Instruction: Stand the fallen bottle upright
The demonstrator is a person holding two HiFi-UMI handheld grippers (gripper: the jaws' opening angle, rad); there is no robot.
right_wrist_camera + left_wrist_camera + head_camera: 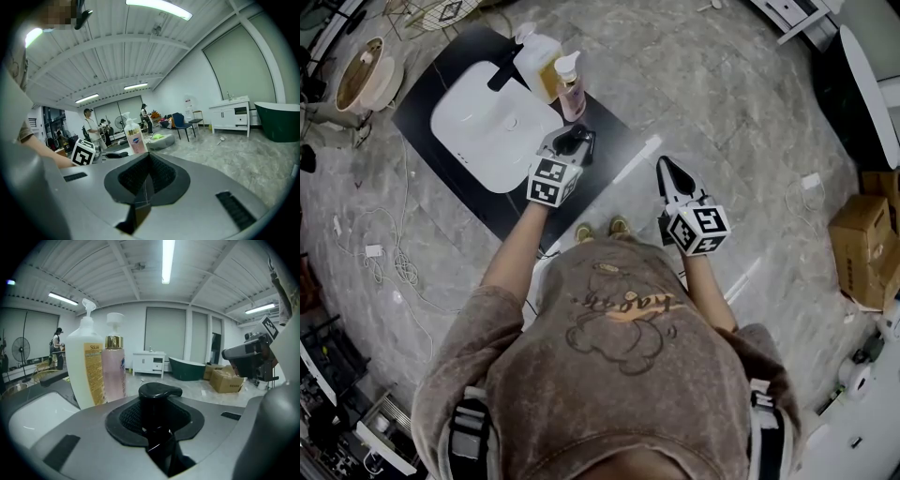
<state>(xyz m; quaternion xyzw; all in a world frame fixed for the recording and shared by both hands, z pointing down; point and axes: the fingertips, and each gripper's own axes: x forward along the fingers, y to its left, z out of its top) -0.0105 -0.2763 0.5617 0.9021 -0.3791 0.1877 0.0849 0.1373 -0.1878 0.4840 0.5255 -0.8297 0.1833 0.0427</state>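
Observation:
A black pump bottle [579, 138] sits between the jaws of my left gripper [572, 148] at the front edge of the black counter [427, 103]. In the left gripper view its black pump head [159, 393] stands upright, and the left gripper [157, 420] is shut on the neck below it. The bottle's body is hidden under the jaws. My right gripper [665, 169] hangs shut and empty over the floor to the right, apart from the counter. In its own view the right gripper [140, 197] holds nothing.
A pale yellow pump bottle [540, 64] and a pink one [571, 89] stand upright behind the white basin [459, 127]. A black faucet [504, 75] is beside them. Cardboard boxes [862, 239] lie at the right, cables [384, 258] at the left.

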